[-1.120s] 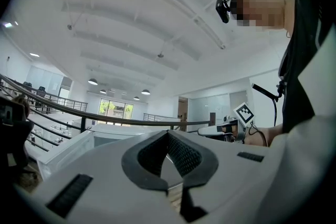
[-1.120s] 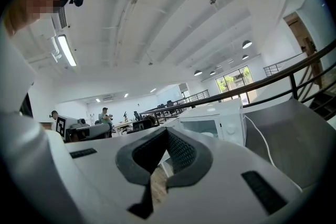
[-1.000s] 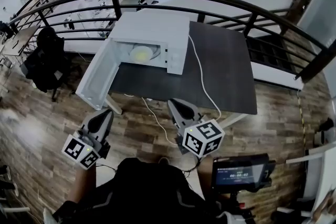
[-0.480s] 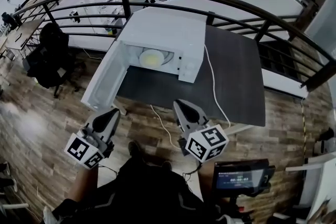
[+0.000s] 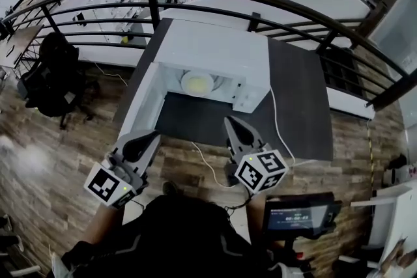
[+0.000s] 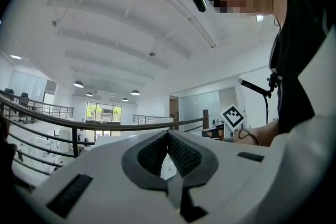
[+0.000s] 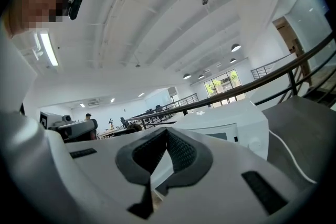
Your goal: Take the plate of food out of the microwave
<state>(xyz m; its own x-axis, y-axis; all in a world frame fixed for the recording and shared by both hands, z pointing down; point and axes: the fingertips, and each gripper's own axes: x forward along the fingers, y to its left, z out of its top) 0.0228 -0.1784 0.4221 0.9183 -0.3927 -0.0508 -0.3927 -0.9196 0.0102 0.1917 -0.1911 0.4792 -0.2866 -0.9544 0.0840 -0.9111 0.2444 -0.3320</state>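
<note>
White box-shaped microwave oven [image 5: 218, 52]: stands on a dark rectangular desk [image 5: 303, 101] beside a curved black metal railing [image 5: 313, 13]. Its door [image 5: 139, 107] hangs fully open, swung out toward the left. Contents of the cavity: one pale round plate of yellowish food [image 5: 197, 83], lying flat near the middle of the oven floor, untouched by either gripper. A white power cable [image 5: 279, 120] runs from the oven's right side across the desk and over its near edge. Left gripper [image 5: 148, 137]: held low on the near side of the desk above the wood-plank floor [image 5: 58, 159], its tip angled up and right toward the lower end of the open door, well apart from the plate; marker cube toward the person. In the left gripper view the jaws stand together, the ribbed black pads [image 6: 181, 155] meeting at the tip with nothing between them. Right gripper [image 5: 233, 123]: held just right of centre, its tip over the desk's near edge and pointing at the oven front, likewise well apart from the plate. In the right gripper view the jaws are closed tip to tip and empty, with the oven ahead and to the right. Adjacent items: a black office chair [image 5: 49, 78] left of the desk; a small dark screen [image 5: 300, 213] at lower right.
</note>
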